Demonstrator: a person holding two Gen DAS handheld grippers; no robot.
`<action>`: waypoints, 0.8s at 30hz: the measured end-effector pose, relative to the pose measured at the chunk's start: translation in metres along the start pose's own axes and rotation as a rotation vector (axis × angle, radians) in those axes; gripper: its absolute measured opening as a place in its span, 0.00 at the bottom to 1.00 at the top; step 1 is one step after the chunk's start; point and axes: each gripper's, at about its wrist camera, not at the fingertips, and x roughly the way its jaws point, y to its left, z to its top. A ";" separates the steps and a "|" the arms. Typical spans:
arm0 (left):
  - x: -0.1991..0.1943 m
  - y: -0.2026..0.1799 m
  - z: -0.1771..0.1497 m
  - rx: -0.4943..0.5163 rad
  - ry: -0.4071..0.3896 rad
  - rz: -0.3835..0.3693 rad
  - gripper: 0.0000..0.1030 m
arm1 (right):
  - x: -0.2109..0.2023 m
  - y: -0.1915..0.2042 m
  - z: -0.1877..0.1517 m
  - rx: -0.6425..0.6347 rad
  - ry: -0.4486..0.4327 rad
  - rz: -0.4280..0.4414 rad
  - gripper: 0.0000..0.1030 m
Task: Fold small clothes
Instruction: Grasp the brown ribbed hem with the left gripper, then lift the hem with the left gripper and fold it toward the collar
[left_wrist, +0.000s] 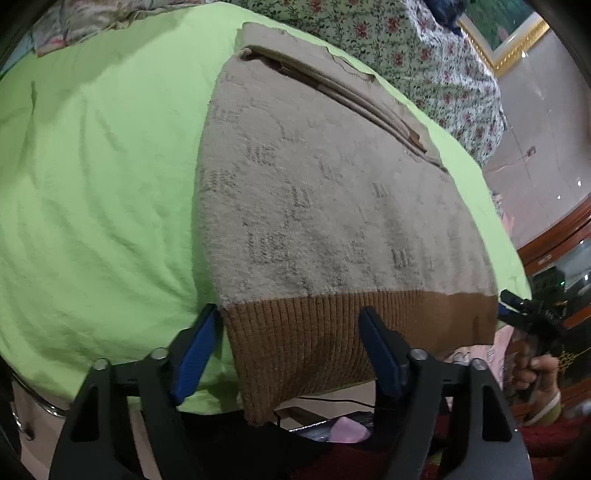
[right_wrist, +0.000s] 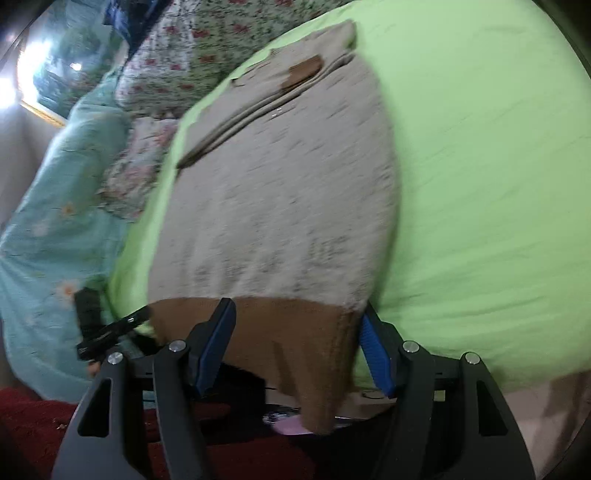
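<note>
now sweater hem (left_wrist: 332, 332) between open left tool (left_wrist: 291, 343) pads, untouched.

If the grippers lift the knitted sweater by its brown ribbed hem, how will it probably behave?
The sweater is probably floppy: its brown hem already droops over the edge of the green sheet. The thick knit looks fuzzy, so slipping seems unlikely. It would likely sag between the left gripper and the right gripper.
</note>
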 end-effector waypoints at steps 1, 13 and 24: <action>-0.002 0.003 0.000 -0.002 0.003 -0.016 0.62 | -0.002 -0.002 -0.002 0.001 -0.007 0.019 0.64; 0.006 0.001 0.010 0.036 0.020 -0.062 0.08 | -0.008 -0.013 -0.010 0.009 -0.053 0.064 0.09; -0.050 -0.004 0.040 -0.001 -0.156 -0.151 0.07 | -0.031 -0.016 0.008 0.057 -0.136 0.205 0.08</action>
